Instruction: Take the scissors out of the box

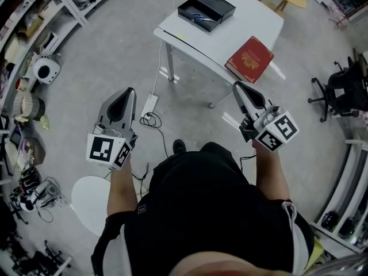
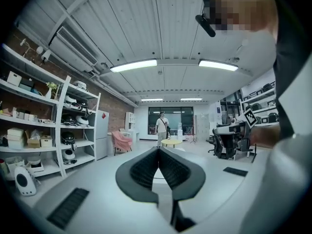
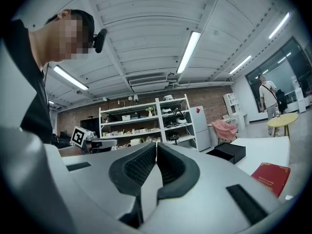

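Note:
A black open box (image 1: 206, 9) sits at the far end of a white table (image 1: 241, 33), and blue-handled scissors (image 1: 199, 18) lie inside it. The same box (image 3: 231, 151) shows low at the right in the right gripper view. My left gripper (image 1: 130, 92) hangs over the floor, well short of the table, with its jaws shut and empty (image 2: 158, 148). My right gripper (image 1: 236, 87) hovers just before the table's near edge, beside a red book (image 1: 249, 58); it is shut too, with nothing between its pads (image 3: 155, 145).
The red book (image 3: 269, 177) lies on the table's near right part. A power strip with cables (image 1: 149, 106) lies on the floor under the table's corner. Shelving (image 1: 34, 45) lines the left, office chairs (image 1: 342, 91) the right, and a round white stool (image 1: 92, 203) stands behind my left arm.

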`<state>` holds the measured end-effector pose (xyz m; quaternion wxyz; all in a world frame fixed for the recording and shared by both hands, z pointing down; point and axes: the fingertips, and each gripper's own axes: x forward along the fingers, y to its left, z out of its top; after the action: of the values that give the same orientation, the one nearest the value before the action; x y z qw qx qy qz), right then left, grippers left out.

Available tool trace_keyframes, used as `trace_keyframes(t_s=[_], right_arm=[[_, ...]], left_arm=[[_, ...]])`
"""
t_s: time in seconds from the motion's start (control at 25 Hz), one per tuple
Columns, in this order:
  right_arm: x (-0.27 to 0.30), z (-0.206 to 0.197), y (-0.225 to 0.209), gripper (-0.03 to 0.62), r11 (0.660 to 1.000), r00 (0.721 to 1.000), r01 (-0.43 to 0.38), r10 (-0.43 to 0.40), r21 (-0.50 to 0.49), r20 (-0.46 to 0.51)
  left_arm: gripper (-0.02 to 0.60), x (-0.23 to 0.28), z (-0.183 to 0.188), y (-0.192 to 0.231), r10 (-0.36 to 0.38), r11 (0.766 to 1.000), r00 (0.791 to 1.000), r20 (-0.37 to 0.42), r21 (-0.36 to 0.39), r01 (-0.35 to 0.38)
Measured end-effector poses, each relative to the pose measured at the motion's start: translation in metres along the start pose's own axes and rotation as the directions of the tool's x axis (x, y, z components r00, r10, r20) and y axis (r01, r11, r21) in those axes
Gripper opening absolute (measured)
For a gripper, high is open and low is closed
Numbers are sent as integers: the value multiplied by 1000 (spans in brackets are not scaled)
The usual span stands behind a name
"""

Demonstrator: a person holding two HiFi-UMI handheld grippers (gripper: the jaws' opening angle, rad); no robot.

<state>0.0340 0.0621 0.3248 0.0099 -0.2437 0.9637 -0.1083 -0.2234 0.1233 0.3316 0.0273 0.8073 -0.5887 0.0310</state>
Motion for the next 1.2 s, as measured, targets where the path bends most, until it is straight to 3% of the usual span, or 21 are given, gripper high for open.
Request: trace_keyframes(t_s=[0.28, 0.52, 0.96, 1.2], right_arm=[[31, -7, -38, 31, 999, 999, 30, -30, 19, -21], [68, -8, -95, 31, 999, 1000, 23, -22, 41, -15], [139, 21, -244, 31, 998, 1000, 13, -12, 68, -11], [155, 37, -301, 31, 997, 1000, 13, -13, 75, -1]], left_arm=[[15, 39, -15, 25, -19, 999, 999, -29, -29, 18], [15, 97, -21, 47, -18, 999, 998, -55, -38, 16], [15, 277, -6, 80, -61, 998, 994, -91, -12, 60], [16, 367, -14, 71, -149, 988, 976, -158, 27, 155]])
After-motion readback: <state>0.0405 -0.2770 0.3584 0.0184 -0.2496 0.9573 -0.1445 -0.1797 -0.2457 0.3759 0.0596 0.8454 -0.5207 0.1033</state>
